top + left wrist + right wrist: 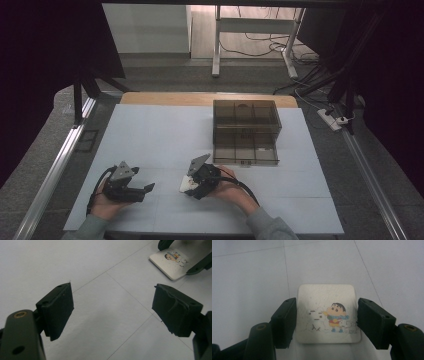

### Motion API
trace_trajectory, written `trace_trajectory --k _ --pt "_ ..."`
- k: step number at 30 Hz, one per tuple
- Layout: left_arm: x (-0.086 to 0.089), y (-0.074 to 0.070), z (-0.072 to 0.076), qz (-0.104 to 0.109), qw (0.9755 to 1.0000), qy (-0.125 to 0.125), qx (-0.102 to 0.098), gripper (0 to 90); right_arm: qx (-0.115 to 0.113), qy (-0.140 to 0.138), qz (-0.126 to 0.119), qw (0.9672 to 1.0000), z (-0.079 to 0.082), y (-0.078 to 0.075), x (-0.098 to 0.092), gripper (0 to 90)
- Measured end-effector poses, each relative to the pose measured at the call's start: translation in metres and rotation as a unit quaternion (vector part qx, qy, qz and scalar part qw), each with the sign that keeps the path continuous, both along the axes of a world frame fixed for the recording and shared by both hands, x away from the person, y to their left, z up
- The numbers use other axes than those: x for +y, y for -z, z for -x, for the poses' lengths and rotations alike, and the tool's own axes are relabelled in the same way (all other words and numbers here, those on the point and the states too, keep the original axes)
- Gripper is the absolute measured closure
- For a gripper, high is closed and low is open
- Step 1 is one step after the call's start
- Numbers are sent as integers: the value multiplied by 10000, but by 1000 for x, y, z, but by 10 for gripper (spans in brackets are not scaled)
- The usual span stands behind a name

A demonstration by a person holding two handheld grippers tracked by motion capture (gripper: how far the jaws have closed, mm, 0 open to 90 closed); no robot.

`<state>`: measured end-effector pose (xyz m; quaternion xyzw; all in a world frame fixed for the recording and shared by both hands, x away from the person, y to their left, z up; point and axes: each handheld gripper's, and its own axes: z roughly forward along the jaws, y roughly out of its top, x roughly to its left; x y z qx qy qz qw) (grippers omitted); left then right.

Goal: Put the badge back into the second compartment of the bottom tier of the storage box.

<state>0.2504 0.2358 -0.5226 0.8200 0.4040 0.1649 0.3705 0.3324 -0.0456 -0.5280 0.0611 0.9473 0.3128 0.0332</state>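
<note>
Straddling the white picture coaster point(328, 315), the right hand-held gripper point(325, 322) has its jaws at the two side edges, not yet clearly pressing. To grip well, it should close evenly and keep the coaster flat on the table point(165, 135). The left hand-held gripper point(112, 312) waits wide open nearby. Farther off stands a smoky plastic box point(245, 132).

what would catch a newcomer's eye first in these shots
Probably the white coaster with a cartoon child and snowman, lying flat on the table between the open jaws of the right gripper. Next, the smoky brown compartment box at the table's far side.
</note>
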Motion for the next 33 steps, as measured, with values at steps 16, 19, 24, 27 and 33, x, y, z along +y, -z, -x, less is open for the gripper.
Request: trace_trajectory --k 16,19,24,27,33 --pt "0 0 0 11 10000 -5 -6 172 -26 41 27 10000 1 0 1 337" --pt "1 0 0 17 10000 -11 -6 172 -113 -11 39 9999 2 -1 1 337" --pt "1 -1 0 19 10000 -5 -6 172 -158 -4 -41 9999 4 -1 1 337" --pt "1 -1 0 24 10000 -13 -10 172 -154 -21 -75 9999 4 -3 1 337" --pt "1 -1 0 21 10000 -8 -8 172 -220 13 -227 9995 5 -10 -1 337"
